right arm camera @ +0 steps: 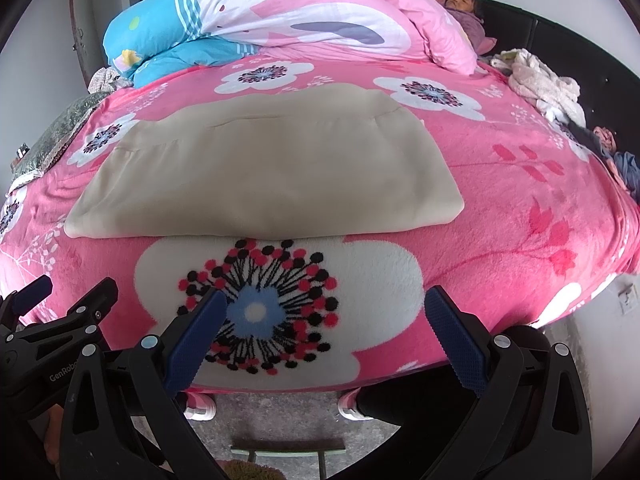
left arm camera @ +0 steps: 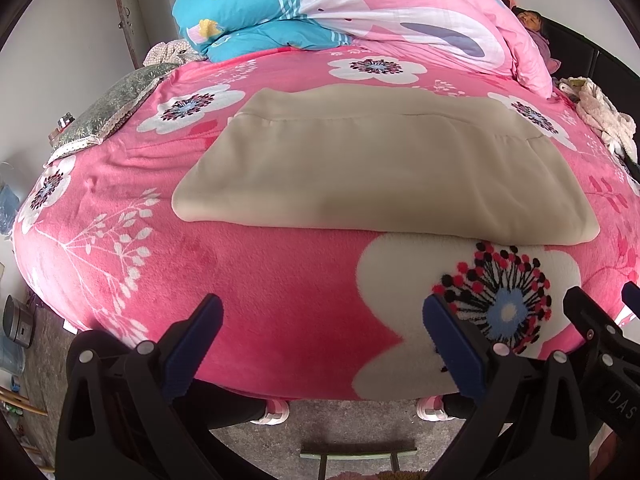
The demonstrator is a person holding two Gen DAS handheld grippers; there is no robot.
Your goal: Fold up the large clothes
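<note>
Beige garment (left arm camera: 384, 168), soft folded rectangle, fleecy blanket (left arm camera: 280, 280)

Pink floral blanket (left arm camera: 280, 300), bunched pink-and-blue quilt (left arm camera: 360, 12), white clothes pile (right arm camera: 540, 84)

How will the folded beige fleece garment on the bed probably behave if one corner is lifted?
The folded beige fleece garment would probably be floppy: its edges look soft and rounded. The stacked layers, visible along its near edge, may slide apart or unfold when lifted by one corner. On the fuzzy pink floral blanket it would likely drag rather than slip freely.
</note>
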